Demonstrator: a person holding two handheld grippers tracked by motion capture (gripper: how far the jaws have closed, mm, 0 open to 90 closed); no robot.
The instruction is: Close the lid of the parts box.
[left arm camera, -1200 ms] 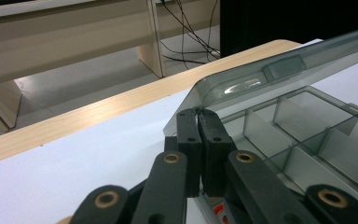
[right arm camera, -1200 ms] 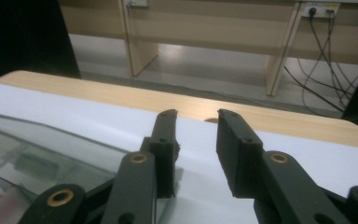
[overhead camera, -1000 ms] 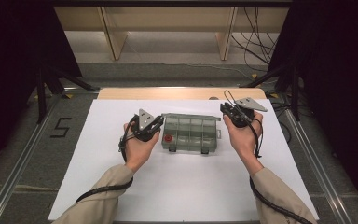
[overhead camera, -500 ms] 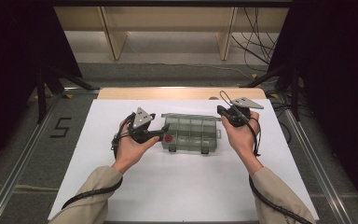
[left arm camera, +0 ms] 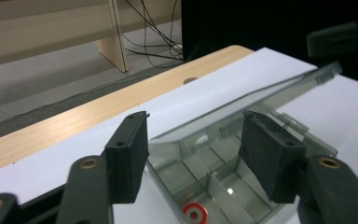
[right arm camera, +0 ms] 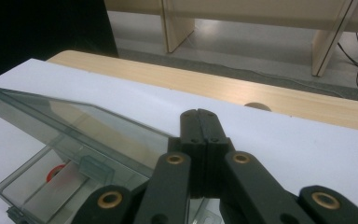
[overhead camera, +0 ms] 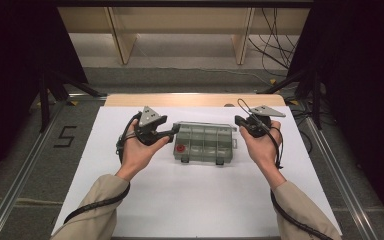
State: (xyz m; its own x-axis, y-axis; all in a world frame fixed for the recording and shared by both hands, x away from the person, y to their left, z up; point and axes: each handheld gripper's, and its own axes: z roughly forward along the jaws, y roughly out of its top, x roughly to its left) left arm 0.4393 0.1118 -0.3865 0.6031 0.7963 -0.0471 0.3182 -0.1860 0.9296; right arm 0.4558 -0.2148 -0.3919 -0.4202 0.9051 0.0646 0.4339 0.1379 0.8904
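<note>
Two hand-held grippers are working at a clear compartment box in the middle of the white table.

From the high view, the left gripper is sitting at the box's left end and the right gripper near its far right corner, each in a hand with a cable trailing off. In the left gripper view, the jaws are standing apart, having just been closing in a little, with the raised lid tilting between them and no pad pressing on it; a red ring is lying in a compartment below. In the right gripper view, the jaws are clenched tight together beside the lifted lid; I cannot tell whether its edge is pinched.
</note>
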